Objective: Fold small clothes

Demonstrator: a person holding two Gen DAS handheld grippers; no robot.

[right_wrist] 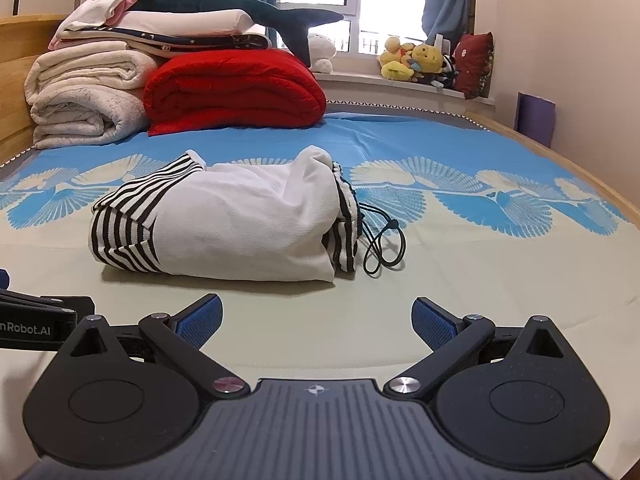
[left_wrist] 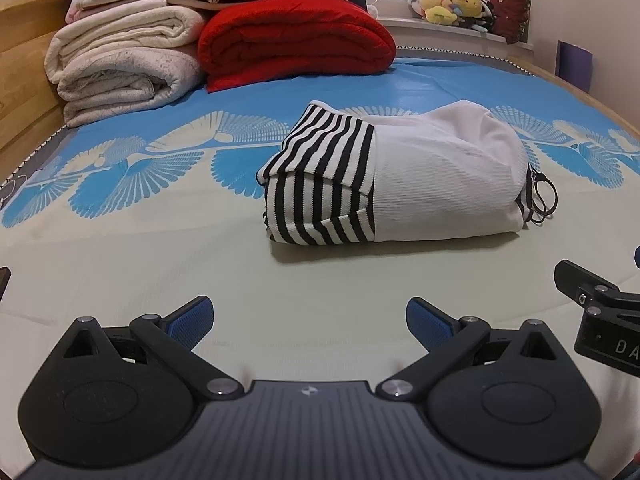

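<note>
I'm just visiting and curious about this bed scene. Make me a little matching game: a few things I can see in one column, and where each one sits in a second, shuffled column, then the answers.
Things:
1. folded striped-and-white garment
2. red blanket
3. plush shark
4. yellow stuffed toys

Places:
A. on the window sill
B. on top of the stacked bedding
C. middle of the bed, just ahead of both open grippers
D. far end of the bed, beside the rolled cream blankets

Pairs: 1-C, 2-D, 3-B, 4-A
</note>
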